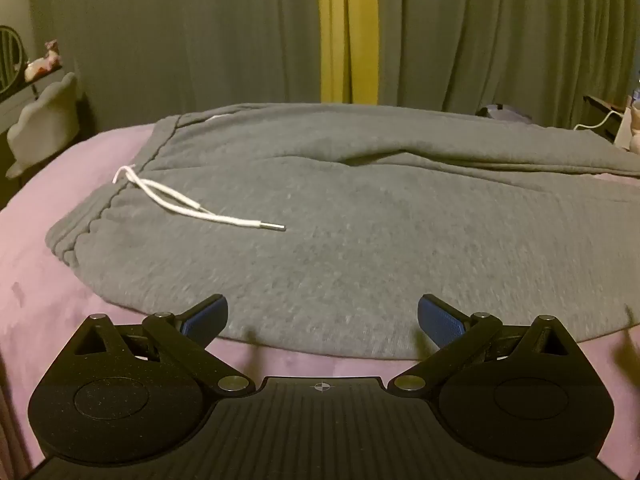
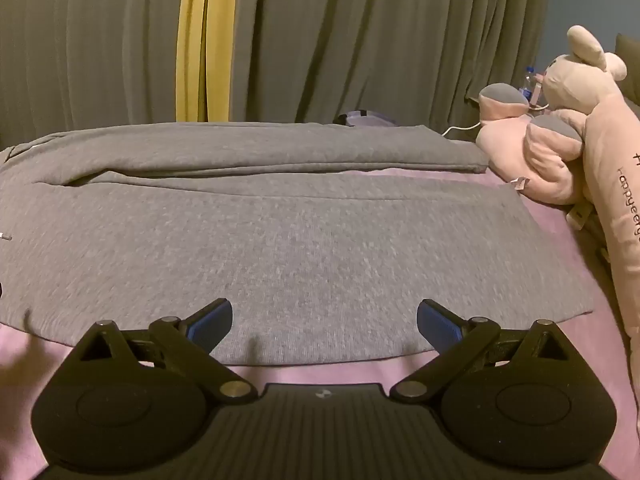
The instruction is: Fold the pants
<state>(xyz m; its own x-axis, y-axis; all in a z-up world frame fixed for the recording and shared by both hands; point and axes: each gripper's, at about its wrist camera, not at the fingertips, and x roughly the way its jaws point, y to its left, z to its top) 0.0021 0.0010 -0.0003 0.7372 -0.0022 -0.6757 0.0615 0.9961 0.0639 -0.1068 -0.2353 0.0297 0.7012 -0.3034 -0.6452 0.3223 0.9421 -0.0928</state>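
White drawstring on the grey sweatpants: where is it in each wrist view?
Left wrist: white drawstring left of centre, trailing from the waistband across the grey sweatpants.
Right wrist: only its metal tip at the far left edge.
Shared landmark: yellow curtain strip.

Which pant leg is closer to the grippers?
The front leg, spread flat just past both open grippers, left gripper and right gripper. The other leg lies behind it, by the curtain.
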